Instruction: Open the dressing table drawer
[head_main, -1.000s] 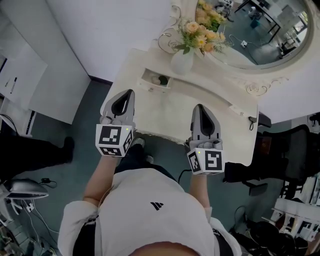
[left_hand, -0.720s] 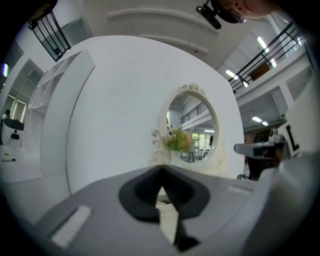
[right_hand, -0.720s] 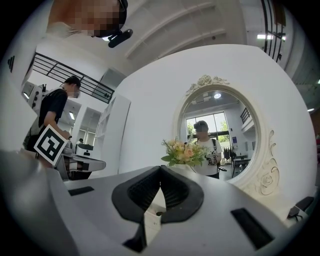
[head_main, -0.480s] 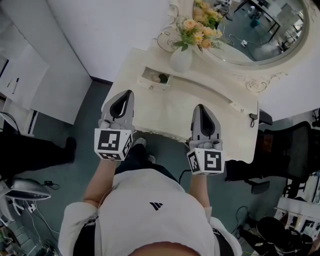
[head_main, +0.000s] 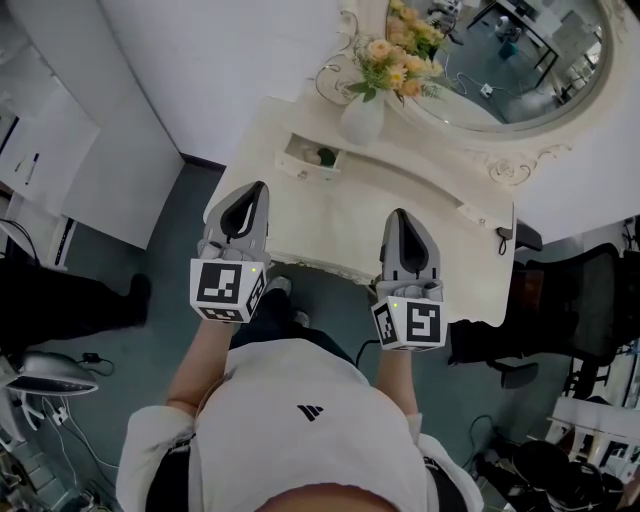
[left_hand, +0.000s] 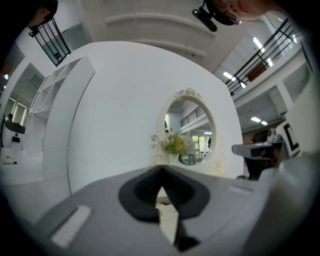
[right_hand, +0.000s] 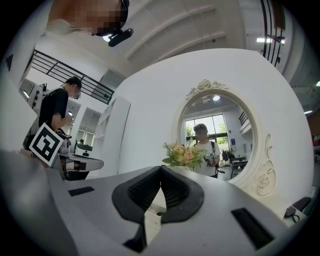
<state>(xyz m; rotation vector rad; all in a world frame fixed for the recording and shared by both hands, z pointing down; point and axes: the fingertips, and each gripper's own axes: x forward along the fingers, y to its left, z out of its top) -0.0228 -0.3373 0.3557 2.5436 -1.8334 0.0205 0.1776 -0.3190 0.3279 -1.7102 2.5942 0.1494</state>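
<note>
The cream dressing table (head_main: 340, 225) stands against the wall below me in the head view. On its raised back ledge a small drawer (head_main: 312, 158) stands pulled out, with a green thing inside. My left gripper (head_main: 254, 190) hovers over the table's front left edge, shut and empty. My right gripper (head_main: 398, 216) hangs over the front edge further right, also shut and empty. In the left gripper view the left gripper (left_hand: 161, 171) points level at the mirror (left_hand: 190, 130). In the right gripper view the right gripper (right_hand: 161, 171) faces the flowers (right_hand: 183, 154). The table's front face is hidden from above.
A white vase of flowers (head_main: 365, 112) and an oval framed mirror (head_main: 500, 60) stand at the table's back. A small dark item (head_main: 505, 240) lies at the right edge. A black office chair (head_main: 590, 300) stands to the right, white cabinets (head_main: 60, 150) and a person's legs (head_main: 60, 300) to the left.
My left gripper has drawn back slightly toward me from the table. The right gripper has kept its place. Both stay shut.
</note>
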